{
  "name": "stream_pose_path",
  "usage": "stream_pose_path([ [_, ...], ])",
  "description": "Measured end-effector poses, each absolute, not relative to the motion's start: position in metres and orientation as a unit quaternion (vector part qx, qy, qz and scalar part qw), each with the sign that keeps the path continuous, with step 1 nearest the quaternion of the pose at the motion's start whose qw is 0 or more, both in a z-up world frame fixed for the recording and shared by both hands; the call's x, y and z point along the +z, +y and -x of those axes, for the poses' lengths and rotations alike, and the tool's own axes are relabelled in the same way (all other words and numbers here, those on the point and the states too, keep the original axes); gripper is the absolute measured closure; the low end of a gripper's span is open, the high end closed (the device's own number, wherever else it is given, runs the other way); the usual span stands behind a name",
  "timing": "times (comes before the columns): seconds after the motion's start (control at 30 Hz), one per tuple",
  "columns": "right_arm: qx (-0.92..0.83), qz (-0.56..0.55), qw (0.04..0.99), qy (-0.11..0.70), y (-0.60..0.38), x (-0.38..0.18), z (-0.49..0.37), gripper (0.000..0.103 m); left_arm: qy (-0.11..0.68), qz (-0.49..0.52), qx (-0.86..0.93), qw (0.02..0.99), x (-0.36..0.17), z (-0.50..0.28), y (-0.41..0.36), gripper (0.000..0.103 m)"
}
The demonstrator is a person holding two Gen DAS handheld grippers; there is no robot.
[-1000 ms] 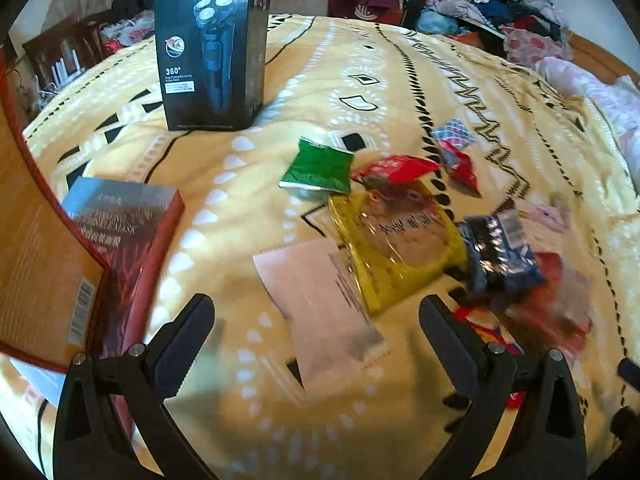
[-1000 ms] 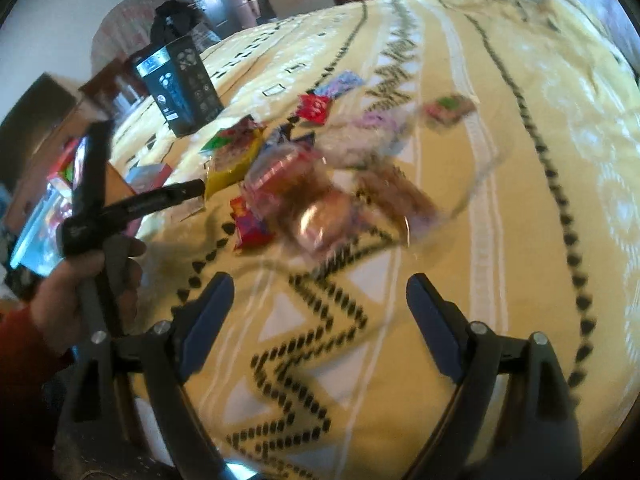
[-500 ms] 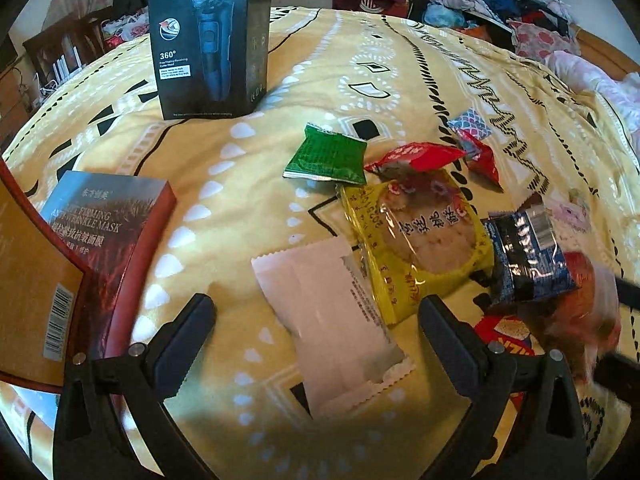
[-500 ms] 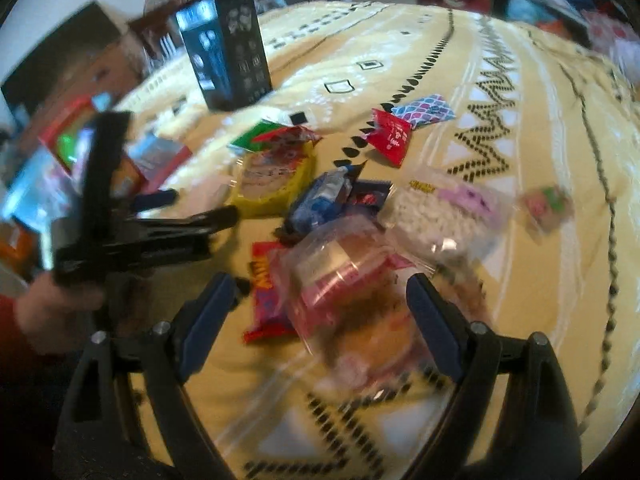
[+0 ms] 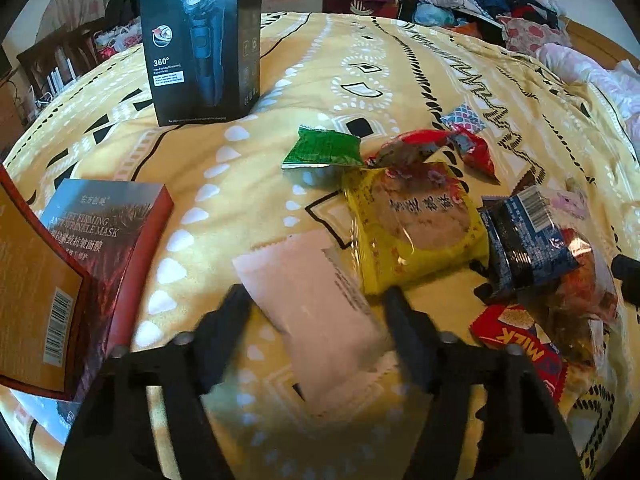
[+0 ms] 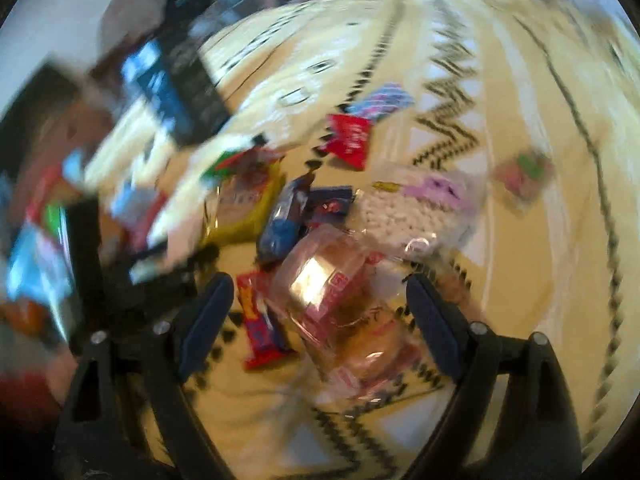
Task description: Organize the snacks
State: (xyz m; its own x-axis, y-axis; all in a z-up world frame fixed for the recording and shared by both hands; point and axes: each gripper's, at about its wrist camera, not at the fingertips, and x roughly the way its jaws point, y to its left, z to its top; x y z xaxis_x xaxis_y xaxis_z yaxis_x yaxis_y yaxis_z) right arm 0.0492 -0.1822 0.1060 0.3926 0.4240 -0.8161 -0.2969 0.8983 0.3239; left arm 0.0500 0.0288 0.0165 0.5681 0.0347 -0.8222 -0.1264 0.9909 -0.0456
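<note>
Narrowing from their wide spread a second earlier, my left tongs (image 5: 316, 296) were closing around the pale sachet (image 5: 316, 300) lying mid-bed, not yet gripping; my right tongs (image 6: 318, 304) hung wide above the clear bag (image 6: 340, 296), ready for sorting.

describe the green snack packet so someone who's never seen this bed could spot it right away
Start at the tall black shaver box standing on the yellow patterned bedspread. Just in front of it and to the right, at the near edge of the snack pile, lies the green packet, flat beside a yellow-wrapped cake. It is the only solid green wrapper there, small and foil-edged.
</note>
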Motion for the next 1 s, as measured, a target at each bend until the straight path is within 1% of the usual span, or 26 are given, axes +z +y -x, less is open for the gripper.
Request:
stream_pose_path([
  [0.07, 0.195, -0.095, 0.829, 0.515, -0.180, 0.100, -0.052, 0.014, 0.463, 0.051, 0.045, 0.884, 0.017, -0.050, 0.029, 0.037],
  [0.17, 0.171, -0.098, 0.831, 0.520, -0.169, 0.092, -0.054, 0.015, 0.465, 0.052, 0.041, 0.883, 0.017, -0.050, 0.031, 0.037],
  [0.27, 0.162, -0.070, 0.832, 0.526, -0.161, 0.081, -0.057, 0.028, 0.463, 0.051, 0.038, 0.884, 0.017, -0.049, 0.032, 0.037],
  [0.3, 0.164, -0.060, 0.833, 0.526, -0.161, 0.081, -0.055, 0.036, 0.463, 0.051, 0.036, 0.884, 0.017, -0.049, 0.032, 0.037],
  [0.37, 0.171, -0.044, 0.835, 0.521, -0.166, 0.083, -0.050, 0.046, 0.462, 0.055, 0.031, 0.884, 0.017, -0.049, 0.034, 0.037],
  [0.4, 0.180, -0.043, 0.835, 0.518, -0.171, 0.086, -0.046, 0.047, 0.462, 0.057, 0.029, 0.884, 0.017, -0.049, 0.035, 0.037],
  [0.63, 0.208, -0.022, 0.836, 0.508, -0.182, 0.097, -0.016, 0.047, 0.456, 0.085, 0.017, 0.885, 0.017, -0.048, 0.043, 0.036],
  [0.7, 0.205, -0.027, 0.836, 0.509, -0.185, 0.095, -0.014, 0.041, 0.457, 0.084, 0.018, 0.885, 0.016, -0.050, 0.041, 0.032],
  [0.73, 0.204, -0.030, 0.836, 0.509, -0.185, 0.094, -0.015, 0.040, 0.458, 0.080, 0.019, 0.885, 0.016, -0.052, 0.040, 0.031],
  [0.83, 0.203, -0.043, 0.838, 0.505, -0.185, 0.095, -0.018, 0.033, 0.460, 0.060, 0.031, 0.885, 0.015, -0.055, 0.032, 0.029],
  [1.0, 0.176, -0.051, 0.844, 0.504, -0.185, 0.096, -0.026, 0.032, 0.460, 0.044, 0.042, 0.886, 0.015, -0.056, 0.028, 0.029],
])
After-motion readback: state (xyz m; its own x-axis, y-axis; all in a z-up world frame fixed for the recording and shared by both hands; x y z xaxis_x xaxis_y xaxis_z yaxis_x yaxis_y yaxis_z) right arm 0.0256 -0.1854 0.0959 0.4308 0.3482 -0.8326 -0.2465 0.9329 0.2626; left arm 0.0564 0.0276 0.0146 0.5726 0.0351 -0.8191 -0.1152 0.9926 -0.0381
